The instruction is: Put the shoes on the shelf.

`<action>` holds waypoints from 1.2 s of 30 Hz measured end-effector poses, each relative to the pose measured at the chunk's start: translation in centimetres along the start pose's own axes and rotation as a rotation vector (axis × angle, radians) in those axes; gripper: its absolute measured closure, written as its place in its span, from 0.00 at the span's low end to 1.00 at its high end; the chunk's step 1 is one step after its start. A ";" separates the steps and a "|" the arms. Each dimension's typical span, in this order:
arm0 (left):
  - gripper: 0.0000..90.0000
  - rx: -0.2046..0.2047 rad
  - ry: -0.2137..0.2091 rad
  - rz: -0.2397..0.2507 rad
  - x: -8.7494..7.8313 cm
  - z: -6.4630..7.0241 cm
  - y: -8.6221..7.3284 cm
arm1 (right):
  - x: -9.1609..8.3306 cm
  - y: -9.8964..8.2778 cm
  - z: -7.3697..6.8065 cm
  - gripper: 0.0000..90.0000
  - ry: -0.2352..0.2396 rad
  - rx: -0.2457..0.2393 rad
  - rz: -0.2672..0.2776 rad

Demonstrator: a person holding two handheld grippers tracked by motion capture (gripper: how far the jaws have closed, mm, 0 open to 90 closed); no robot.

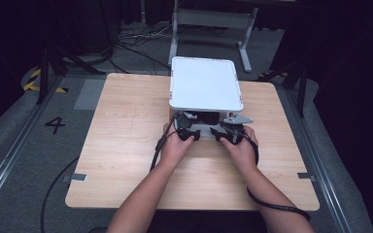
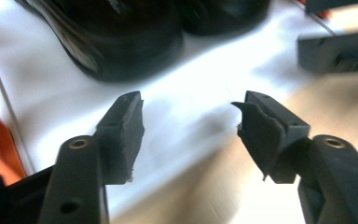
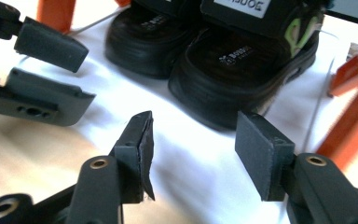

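Your left gripper [image 2: 189,128] and right gripper [image 3: 193,154] hover with jaws apart and empty over the white shelf [image 3: 186,140]; the black sandals [image 3: 242,70] sit just beyond your right fingertips, untouched, under the white lid [image 1: 204,82].

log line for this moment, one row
scene: pair of black sandals on lower white shelf of rack | left gripper: open, empty | right gripper: open, empty, facing sandals | table: wood

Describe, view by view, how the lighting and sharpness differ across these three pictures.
High view: dark surroundings, table evenly lit, white rack top washed out. Left gripper view: shelf glares, sandals blurred and dark. Right gripper view: brighter and sharper, sandal print visible.
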State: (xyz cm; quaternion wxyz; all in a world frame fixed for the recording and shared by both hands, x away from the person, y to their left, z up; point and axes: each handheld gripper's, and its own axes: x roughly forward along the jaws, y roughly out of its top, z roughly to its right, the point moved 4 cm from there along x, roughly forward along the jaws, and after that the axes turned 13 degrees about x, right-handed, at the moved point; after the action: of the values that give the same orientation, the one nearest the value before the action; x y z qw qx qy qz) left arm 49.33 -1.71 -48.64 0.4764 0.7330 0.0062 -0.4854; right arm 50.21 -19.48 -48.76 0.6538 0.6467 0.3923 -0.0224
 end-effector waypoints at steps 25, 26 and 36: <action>0.22 0.130 0.036 0.030 -14.2 -0.1 -0.4 | -14.1 3.4 2.8 0.24 0.062 0.019 -0.034; 0.22 0.134 0.035 0.024 -14.6 -0.5 -0.7 | -14.5 3.3 3.1 0.22 0.053 0.015 -0.042; 0.19 0.108 0.104 -0.080 -16.2 -5.2 -5.5 | -16.2 2.4 6.0 0.17 0.012 0.002 -0.078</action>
State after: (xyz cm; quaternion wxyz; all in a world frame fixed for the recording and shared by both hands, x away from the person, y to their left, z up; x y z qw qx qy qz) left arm 41.82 12.32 -40.42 0.4155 0.7809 0.0342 -0.4651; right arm 43.23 -32.04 -38.87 0.6492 0.6318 0.4211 -0.0441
